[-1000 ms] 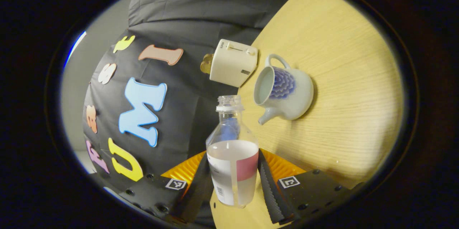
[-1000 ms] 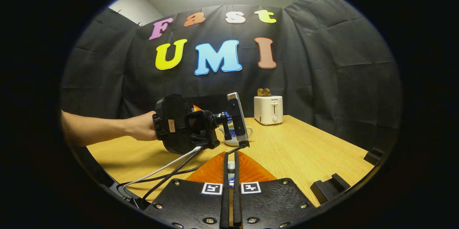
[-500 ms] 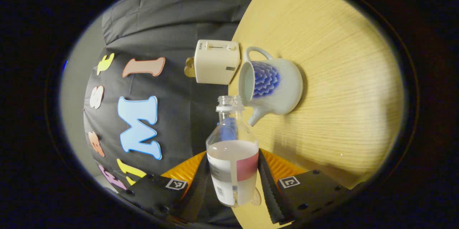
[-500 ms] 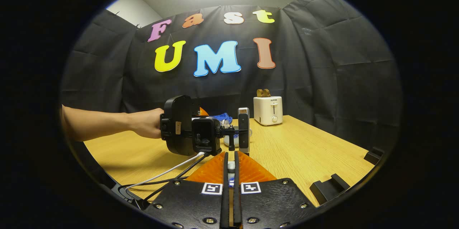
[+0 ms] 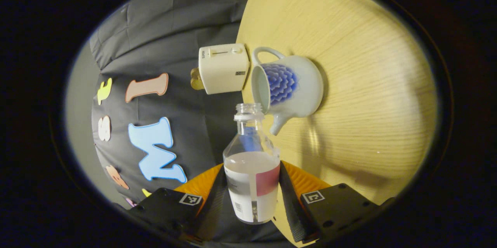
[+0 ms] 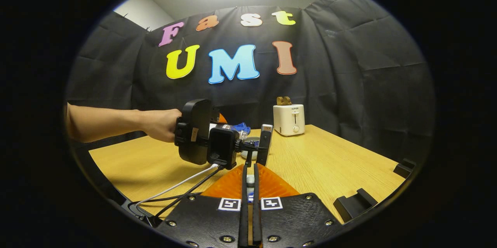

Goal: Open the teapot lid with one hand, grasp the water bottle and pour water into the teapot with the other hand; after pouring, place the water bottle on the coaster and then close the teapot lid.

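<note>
My left gripper (image 5: pixel 252 168) is shut on a clear water bottle (image 5: pixel 252 178) with a white and pink label, about half full and uncapped. The view is rolled far over, so the bottle lies close to level. Its mouth (image 5: pixel 248 110) sits just beside the open top of the white teapot (image 5: pixel 295 85) with the blue flower, which stands lidless on the wooden table (image 5: pixel 369 85). My right gripper (image 6: pixel 250 168) stays low at the near side, its fingers pressed on a small white and blue piece, the teapot lid (image 6: pixel 250 180). Ahead, a hand (image 6: pixel 159 125) holds the left gripper (image 6: pixel 205 139), hiding most of the teapot.
A white toaster (image 6: pixel 289 119) with bread in it stands at the table's far edge by the black cloth wall. Black brackets (image 6: pixel 355 203) sit on the right table edge. Cables (image 6: pixel 182 186) trail from the left gripper toward the near side.
The left gripper has rolled further over, tipping the bottle more and bringing its mouth closer to the teapot's opening. The right gripper has held still.
</note>
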